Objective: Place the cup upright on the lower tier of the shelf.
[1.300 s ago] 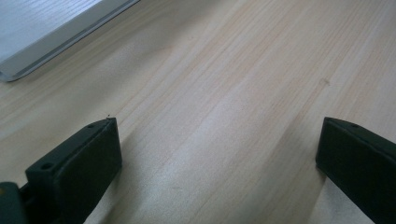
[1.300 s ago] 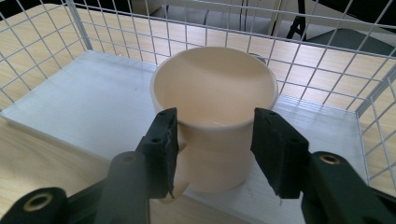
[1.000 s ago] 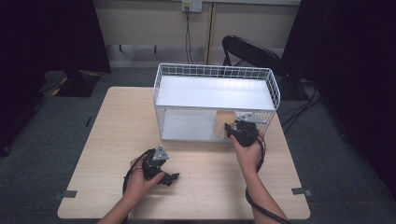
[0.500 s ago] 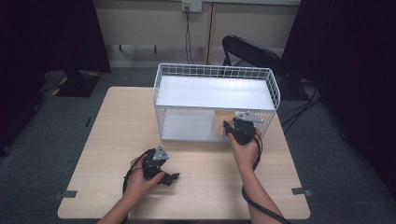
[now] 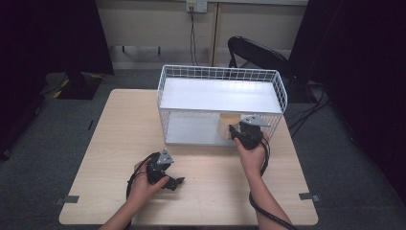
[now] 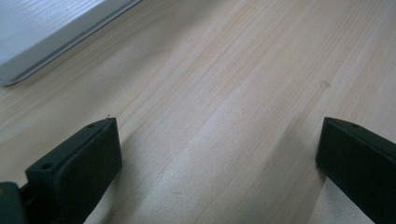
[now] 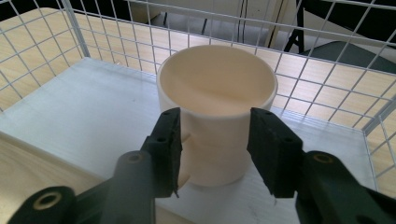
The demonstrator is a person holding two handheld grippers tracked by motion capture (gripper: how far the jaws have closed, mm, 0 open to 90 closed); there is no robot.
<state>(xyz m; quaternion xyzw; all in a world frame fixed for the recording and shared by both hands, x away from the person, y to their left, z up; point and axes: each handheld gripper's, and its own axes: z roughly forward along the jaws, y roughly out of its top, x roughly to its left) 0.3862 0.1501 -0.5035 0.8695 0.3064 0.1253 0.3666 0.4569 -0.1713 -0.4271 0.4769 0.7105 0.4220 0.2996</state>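
A cream cup point(image 7: 215, 79) stands upright on the lower shelf of a white wire rack point(image 5: 220, 73), near its right end point(image 5: 225, 125). My right gripper point(image 7: 215, 135) reaches into the rack's front, open, one jaw on each side of the cup's near wall. The cup's handle point(image 7: 186, 138) pokes out just behind the left jaw, and I cannot tell whether they touch. My left gripper point(image 5: 176, 182) rests low over the wooden table point(image 5: 119, 129) at the front left. It is wide open point(image 6: 217, 140) with bare wood between its jaws.
The rack has a white top shelf point(image 5: 220, 95) and wire walls close around the cup. A black chair point(image 5: 258, 52) stands behind the table. Cables trail from both grippers towards the person.
The right gripper has edged slightly left and forward at the rack's front. The left hand and gripper have stayed put.
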